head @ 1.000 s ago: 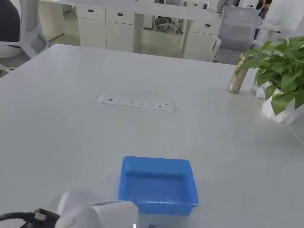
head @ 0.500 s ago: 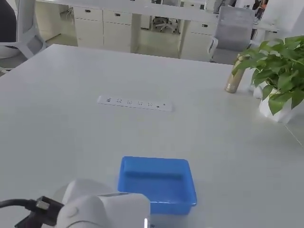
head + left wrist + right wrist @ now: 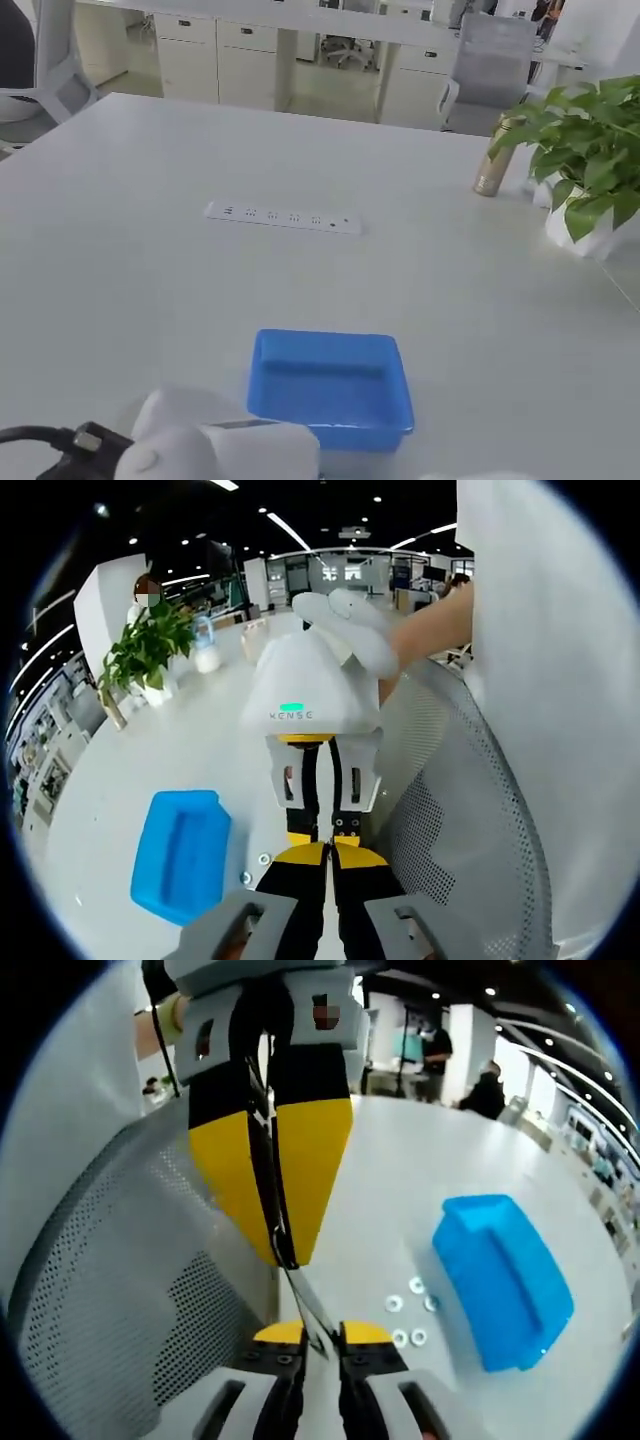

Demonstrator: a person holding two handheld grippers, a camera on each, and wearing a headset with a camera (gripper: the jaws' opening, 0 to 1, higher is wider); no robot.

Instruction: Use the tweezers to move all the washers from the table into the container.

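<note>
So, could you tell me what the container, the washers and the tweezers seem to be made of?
Container: likely moulded plastic, an even bright blue, matte, with rounded corners. Washers: probably metal, thin pale silvery rings, though too small to be sure. Tweezers: seemingly metal, a thin grey slightly glossy strip; hard to confirm.

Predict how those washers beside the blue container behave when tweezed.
The washers look thin and lie flat, so probably light and hard to get under. The table looks smooth; they'd likely skid if nudged, not roll.
</note>
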